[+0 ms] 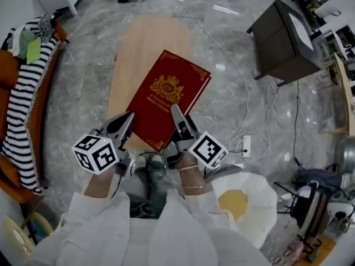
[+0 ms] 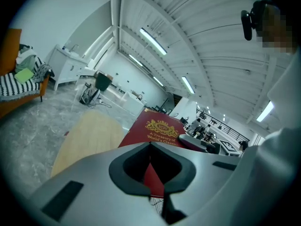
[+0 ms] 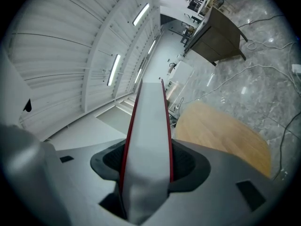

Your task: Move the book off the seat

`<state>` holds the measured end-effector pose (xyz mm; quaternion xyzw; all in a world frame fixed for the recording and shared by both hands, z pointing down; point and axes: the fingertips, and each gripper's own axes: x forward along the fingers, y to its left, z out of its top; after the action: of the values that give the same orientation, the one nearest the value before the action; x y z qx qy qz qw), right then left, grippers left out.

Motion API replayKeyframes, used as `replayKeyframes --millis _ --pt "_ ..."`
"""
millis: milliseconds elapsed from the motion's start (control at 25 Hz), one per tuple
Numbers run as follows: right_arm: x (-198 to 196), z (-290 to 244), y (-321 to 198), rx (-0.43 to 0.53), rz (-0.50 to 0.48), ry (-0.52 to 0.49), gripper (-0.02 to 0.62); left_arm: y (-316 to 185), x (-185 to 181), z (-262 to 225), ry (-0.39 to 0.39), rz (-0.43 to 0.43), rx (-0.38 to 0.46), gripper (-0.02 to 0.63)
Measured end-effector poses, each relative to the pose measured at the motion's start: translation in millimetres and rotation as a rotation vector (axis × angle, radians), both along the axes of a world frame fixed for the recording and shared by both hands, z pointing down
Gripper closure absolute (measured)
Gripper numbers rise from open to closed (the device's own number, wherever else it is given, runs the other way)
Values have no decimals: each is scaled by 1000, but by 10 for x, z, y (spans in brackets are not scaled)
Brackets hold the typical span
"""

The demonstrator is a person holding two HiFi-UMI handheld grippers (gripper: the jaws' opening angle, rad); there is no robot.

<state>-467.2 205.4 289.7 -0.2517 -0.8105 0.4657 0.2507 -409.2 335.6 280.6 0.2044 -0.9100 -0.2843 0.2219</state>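
The red hardback book (image 1: 166,96), gold-stamped with an "RW" crest and "A Treasury of World's Classics", is clamped by both tools. The right gripper (image 1: 176,112) bites wide across its white page block, and the left gripper (image 1: 130,117) is pinched nearly closed on its edge. Beyond their tips lies the smooth, pale wooden seat (image 1: 150,37)

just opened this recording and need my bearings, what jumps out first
A big red book with a gold crest fills the middle of the head view, over a pale wooden seat. The left hand-held gripper and the right hand-held gripper clamp its near end. At the left edge, a black-and-white striped cloth drapes an orange sofa.
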Motion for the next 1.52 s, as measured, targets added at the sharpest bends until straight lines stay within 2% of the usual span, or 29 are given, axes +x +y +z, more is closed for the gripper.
replayKeyframes --millis 280,440,560,1040,1200,1520 --pt "-8 500 14 76 -52 67 344 -74 57 454 79 -20 26 600" --pt "-25 847 112 36 -75 88 344 -94 54 775 86 -15 56 600" --pt "-30 1140 147 62 -94 101 344 -115 56 1034 85 1 65 600" --pt "-118 2442 235 90 -126 172 344 -274 -24 2205 201 19 80 600" --pt "-175 2820 246 111 -131 201 344 -284 -107 2439 206 32 76 600" --pt "-242 3306 245 104 -125 248 344 -207 -235 2894 244 -2 63 600"
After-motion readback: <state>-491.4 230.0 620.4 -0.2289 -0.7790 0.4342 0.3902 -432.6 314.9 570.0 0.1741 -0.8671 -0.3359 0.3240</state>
